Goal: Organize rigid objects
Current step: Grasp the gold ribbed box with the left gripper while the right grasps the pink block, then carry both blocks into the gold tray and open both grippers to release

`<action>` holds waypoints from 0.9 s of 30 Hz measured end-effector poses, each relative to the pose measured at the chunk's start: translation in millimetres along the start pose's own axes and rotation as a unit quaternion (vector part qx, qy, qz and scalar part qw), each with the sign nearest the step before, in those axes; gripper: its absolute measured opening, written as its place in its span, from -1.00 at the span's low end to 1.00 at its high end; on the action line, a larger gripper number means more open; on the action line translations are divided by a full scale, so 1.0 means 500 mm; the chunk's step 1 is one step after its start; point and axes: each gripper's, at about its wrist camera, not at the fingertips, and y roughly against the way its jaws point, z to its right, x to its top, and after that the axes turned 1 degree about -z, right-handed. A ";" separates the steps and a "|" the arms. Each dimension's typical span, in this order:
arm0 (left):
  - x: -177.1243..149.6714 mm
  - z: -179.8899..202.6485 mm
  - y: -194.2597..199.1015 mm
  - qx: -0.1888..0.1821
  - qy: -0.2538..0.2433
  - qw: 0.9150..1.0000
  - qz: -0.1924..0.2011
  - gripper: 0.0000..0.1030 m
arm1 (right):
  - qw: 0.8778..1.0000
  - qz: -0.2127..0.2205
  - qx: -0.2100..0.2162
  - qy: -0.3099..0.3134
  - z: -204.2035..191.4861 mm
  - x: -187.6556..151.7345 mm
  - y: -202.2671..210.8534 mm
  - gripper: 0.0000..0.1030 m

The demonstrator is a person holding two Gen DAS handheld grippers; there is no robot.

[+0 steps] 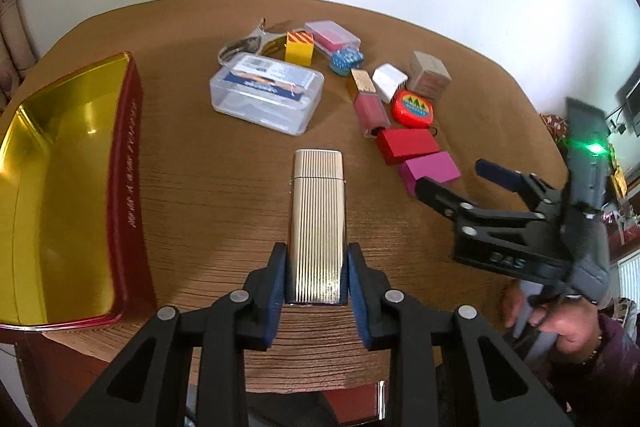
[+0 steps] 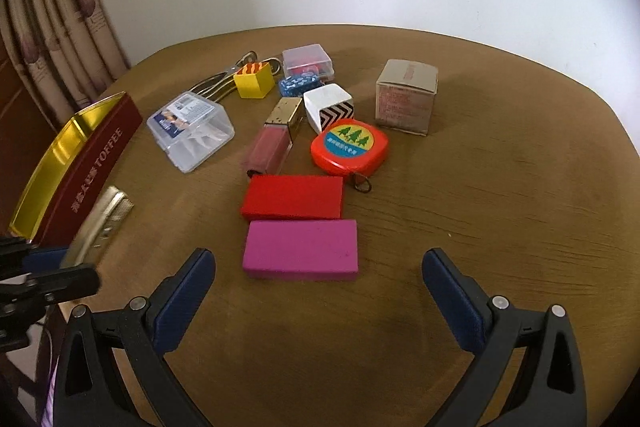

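Note:
My left gripper (image 1: 316, 255) is shut on a ribbed silver case (image 1: 317, 227), held above the brown table (image 1: 224, 187); the same case (image 2: 100, 223) shows blurred at the left of the right wrist view. An open red tin with a gold inside (image 1: 60, 187) lies to the left. My right gripper (image 2: 318, 267) stands open, its fingers either side of a magenta block (image 2: 301, 250) and above it; in the left wrist view this right gripper (image 1: 456, 179) hovers by the magenta block (image 1: 430, 171). A red block (image 2: 294, 197) lies just behind.
Behind lie a red tape measure (image 2: 350, 147), a clear plastic box (image 2: 190, 131), a cardboard box (image 2: 406, 103), a white block (image 2: 328, 107), a yellow cube (image 2: 253, 79), a pink lip-gloss tube (image 2: 272, 143), a blue piece (image 2: 299, 85) and metal tongs (image 2: 218, 83). A hand (image 1: 560, 327) holds the right gripper.

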 end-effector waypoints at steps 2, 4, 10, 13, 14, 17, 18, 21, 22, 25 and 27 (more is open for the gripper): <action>0.002 -0.002 0.019 0.000 0.004 1.000 0.009 -0.43 | 1.000 -0.010 -0.008 0.006 -0.001 0.004 -0.009 0.98; 0.004 -0.005 0.036 -0.001 0.006 1.000 0.016 -0.43 | 1.000 -0.020 -0.008 0.014 -0.002 0.005 -0.021 0.73; 0.012 -0.041 0.096 0.000 0.032 0.999 0.039 -0.43 | 0.999 -0.022 -0.021 0.035 -0.010 0.001 -0.027 0.11; 0.018 -0.082 0.141 0.013 0.053 0.997 0.056 -0.43 | 0.999 -0.018 -0.015 0.032 -0.009 -0.004 -0.017 0.11; 0.019 -0.095 0.152 0.018 0.059 0.996 0.058 -0.43 | 0.999 -0.018 -0.012 0.030 -0.008 -0.004 -0.012 0.11; 0.030 -0.162 0.181 0.050 0.085 0.993 0.065 -0.43 | 1.000 -0.011 -0.002 0.026 -0.005 -0.007 0.017 0.11; 0.034 -0.181 0.185 0.061 0.090 0.992 0.066 -0.43 | 1.000 -0.005 0.008 0.027 -0.008 -0.004 0.031 0.11; 0.052 -0.249 0.177 0.105 0.100 0.988 0.060 -0.43 | 0.999 0.011 0.020 0.037 -0.024 0.013 0.065 0.11; 0.057 -0.270 0.170 0.117 0.103 0.986 0.058 -0.43 | 0.999 0.017 0.026 0.040 -0.031 0.018 0.075 0.11; 0.081 -0.336 0.145 0.139 0.113 0.983 0.050 -0.45 | 0.998 0.030 0.036 0.052 -0.058 0.036 0.099 0.11; 0.101 -0.372 0.135 0.148 0.117 0.981 0.050 -0.45 | 0.997 0.035 0.042 0.059 -0.074 0.045 0.110 0.11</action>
